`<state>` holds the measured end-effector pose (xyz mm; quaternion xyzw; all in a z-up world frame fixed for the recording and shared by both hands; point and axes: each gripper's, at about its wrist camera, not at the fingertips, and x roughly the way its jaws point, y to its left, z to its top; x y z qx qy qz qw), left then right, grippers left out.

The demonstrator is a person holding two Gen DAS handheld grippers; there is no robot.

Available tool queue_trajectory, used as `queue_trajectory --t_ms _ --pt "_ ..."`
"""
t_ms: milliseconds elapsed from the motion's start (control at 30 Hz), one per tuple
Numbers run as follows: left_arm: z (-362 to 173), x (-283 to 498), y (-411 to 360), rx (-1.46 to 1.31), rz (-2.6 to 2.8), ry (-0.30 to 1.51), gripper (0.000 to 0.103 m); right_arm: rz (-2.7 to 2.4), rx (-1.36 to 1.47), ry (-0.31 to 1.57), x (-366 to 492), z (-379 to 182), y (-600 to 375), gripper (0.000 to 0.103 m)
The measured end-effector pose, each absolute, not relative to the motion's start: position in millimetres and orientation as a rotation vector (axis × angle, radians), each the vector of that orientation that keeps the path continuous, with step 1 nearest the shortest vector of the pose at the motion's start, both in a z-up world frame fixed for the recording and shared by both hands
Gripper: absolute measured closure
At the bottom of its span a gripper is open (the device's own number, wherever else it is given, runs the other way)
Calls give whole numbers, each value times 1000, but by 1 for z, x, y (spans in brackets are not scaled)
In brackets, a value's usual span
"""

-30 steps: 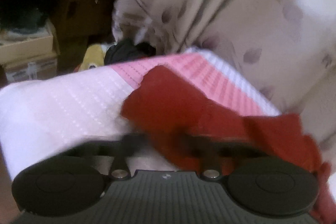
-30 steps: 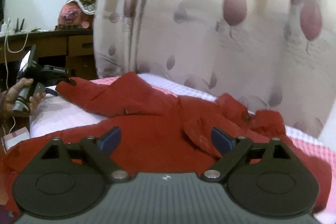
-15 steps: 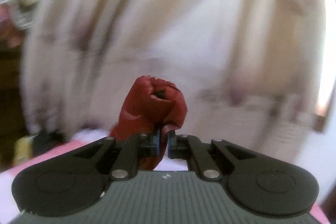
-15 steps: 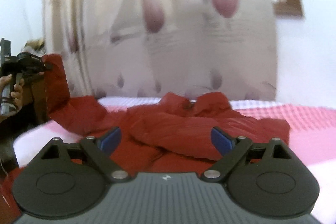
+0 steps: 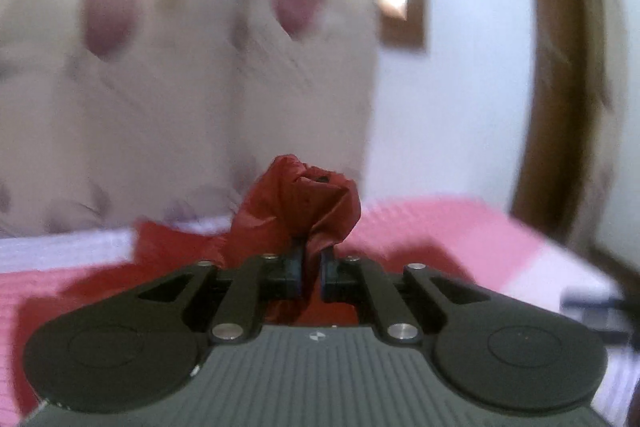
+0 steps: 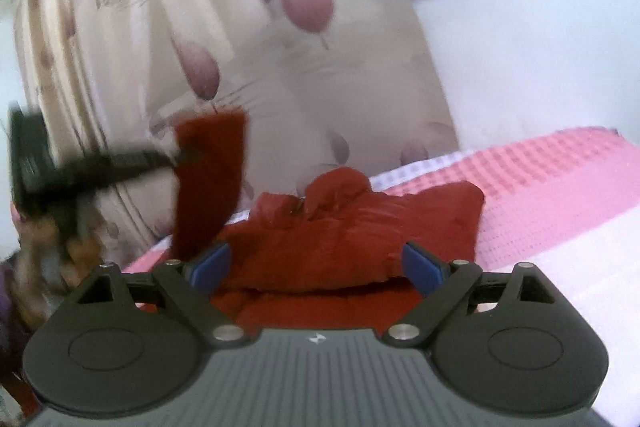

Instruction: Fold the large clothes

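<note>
The left tool (image 5: 311,269) is pinched on a lifted end of the red garment (image 6: 352,239), whose bulk lies rumpled on the bed (image 6: 560,187) before the wide-open, empty right tool (image 6: 318,265); soft, light, probably slippery, best gripped at hems.

A cream curtain (image 5: 180,87) with mauve leaf prints fills the upper left of the left wrist view and hangs behind the bed in the right wrist view. A pink and white checked bedcover (image 6: 560,187) spreads across the lower right. A brown wooden window frame (image 5: 404,31) sits top centre against a pale wall (image 6: 540,47).
</note>
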<state>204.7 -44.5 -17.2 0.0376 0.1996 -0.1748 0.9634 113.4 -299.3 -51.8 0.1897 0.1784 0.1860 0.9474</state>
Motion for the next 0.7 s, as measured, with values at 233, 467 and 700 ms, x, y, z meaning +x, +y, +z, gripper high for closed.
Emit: queue_trajectory --t_ms 233,467,700 --pt "-57 196 -55 164 -415 394 7 402 396 368 123 -54 -299 10" --pt "-28 160 3 60 -352 315 1 506 461 397 169 -42 -290 10" --pt "-32 210 56 -11 -181 455 67 518 240 445 244 -35 -229 77"
